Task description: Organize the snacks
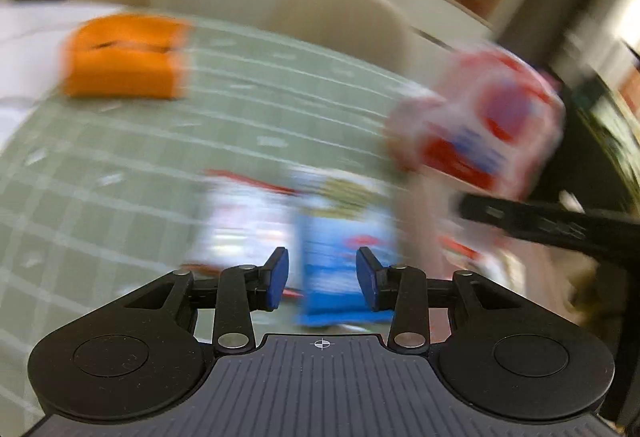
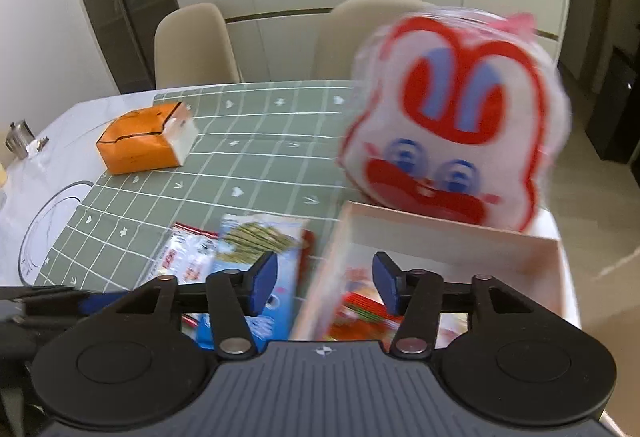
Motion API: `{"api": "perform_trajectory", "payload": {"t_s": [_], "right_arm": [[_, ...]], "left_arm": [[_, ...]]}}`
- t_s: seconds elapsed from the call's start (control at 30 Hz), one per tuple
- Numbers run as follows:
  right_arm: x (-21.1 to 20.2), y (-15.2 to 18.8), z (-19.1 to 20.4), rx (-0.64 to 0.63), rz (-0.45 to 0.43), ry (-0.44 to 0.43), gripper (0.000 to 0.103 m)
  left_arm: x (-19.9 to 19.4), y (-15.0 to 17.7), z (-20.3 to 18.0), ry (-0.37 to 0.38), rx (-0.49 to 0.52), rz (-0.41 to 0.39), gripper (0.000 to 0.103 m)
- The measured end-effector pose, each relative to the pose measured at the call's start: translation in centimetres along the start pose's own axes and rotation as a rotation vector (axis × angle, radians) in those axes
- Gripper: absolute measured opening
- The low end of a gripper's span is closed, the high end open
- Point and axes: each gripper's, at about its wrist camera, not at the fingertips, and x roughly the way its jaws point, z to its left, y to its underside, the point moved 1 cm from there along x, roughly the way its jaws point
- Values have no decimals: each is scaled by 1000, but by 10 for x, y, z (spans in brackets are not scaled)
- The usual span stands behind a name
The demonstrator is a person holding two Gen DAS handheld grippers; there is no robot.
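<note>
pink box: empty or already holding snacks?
Holding snacks. Right wrist view shows a red-green packet inside the pink box; how full, cannot tell.

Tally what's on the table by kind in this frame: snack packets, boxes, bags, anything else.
Packets on the mat: 2, blue and white-red
Packets in the pink box: at least 1, blurred
Boxes: 2, orange and pink
Rabbit-face bag: 1
Glass bowl: 1
Total: 7 at least
</note>
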Motion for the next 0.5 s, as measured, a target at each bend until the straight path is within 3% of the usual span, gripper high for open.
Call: {"api": "perform_trajectory", "payload": {"t_s": [0.1,0.17,0.27,0.37,0.5], "right_arm": [[21,-5,26,13,16,-22,54],[38,-5,47,-11,44,-29,54],[68,-12,69,-49,46,74,54],[109,-34,69,-31,91,126,54],[147,-44,59,16,209,120,51]], "left_arm": [[7,-9,42,-28,-68,17,42],[16,-18,53,-12,-60,14,42],[34,-32,62,26,-34,11,42],[53,-39,67,52,-2,37,42],[62,-31,78,95,14,73,42]]}}
